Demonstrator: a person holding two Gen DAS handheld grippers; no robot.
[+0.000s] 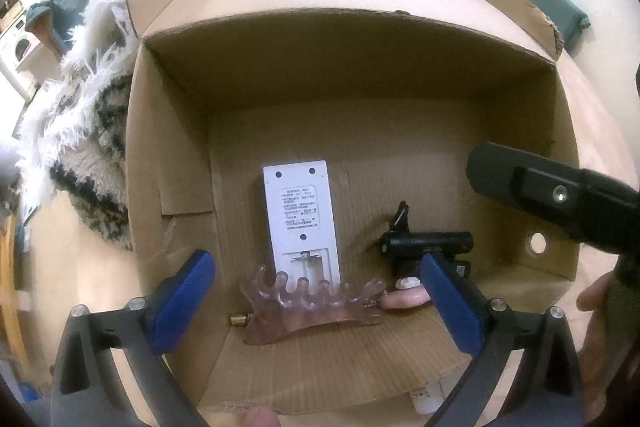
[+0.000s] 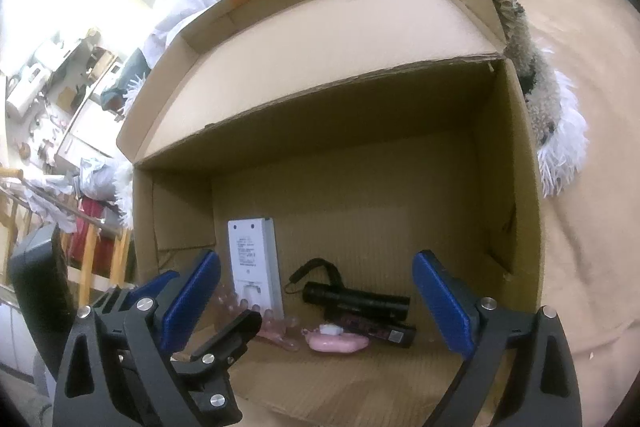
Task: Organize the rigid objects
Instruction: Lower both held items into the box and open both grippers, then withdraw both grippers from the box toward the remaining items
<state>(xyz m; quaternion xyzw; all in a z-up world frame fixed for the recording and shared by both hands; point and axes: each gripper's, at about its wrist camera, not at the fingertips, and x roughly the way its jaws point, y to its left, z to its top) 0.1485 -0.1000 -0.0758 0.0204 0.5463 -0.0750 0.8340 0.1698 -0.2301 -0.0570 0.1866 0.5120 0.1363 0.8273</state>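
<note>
Both my left gripper (image 1: 316,297) and right gripper (image 2: 316,301) hang spread and empty over the cardboard box (image 1: 520,155), where the white remote (image 1: 300,215) lies at twelve o'clock beside the black flashlight (image 1: 428,243) at two, grouped for tidiness.

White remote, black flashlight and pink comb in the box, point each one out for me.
white remote (image 1: 301,211), left wrist view, on its label.
black flashlight (image 2: 356,301), right wrist view, mid barrel.
pink comb (image 1: 316,315), left wrist view, on its spine below the teeth.
</note>
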